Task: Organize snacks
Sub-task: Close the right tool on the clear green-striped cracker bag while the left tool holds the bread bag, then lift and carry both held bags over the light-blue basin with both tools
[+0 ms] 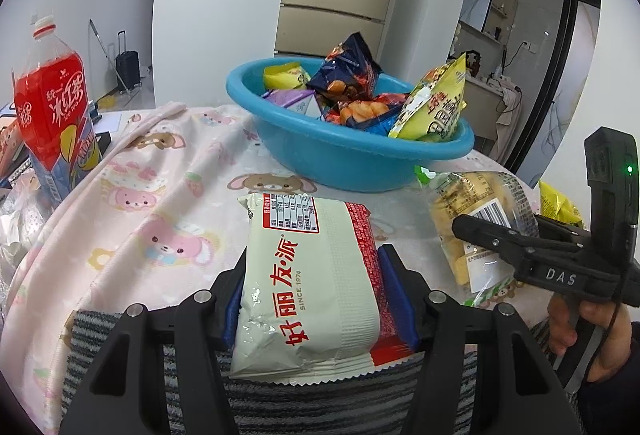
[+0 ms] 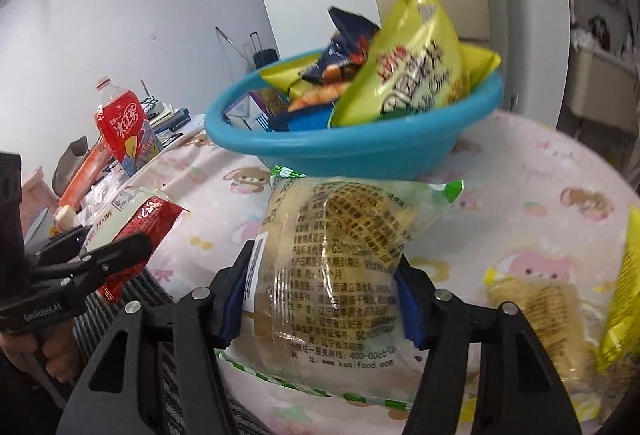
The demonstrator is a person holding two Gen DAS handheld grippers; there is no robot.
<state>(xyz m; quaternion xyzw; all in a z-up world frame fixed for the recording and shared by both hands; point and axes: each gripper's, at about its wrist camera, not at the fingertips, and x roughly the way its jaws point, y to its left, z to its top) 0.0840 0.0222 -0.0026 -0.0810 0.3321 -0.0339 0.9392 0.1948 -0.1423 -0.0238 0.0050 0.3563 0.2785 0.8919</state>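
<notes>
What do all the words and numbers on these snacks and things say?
"好丽友·派 SINCE 1974": cream snack pack in the left gripper.
"www.kaqifood.com", "400-006…": clear cake bag in the right gripper.
"冰红茶": red bottle.
"DAS": right gripper's side, left view.
Yellow bag in the blue basin: blurred.

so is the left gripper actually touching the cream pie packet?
Touching. Left wrist view: left gripper has both blue pads pressed against the cream pie packet sides.

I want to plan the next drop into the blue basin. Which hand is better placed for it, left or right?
Probably right. The right gripper holds the clear cake pack, whose top nearly reaches the blue basin. The left gripper holds the cream pie pack with more tablecloth before the basin.
</notes>
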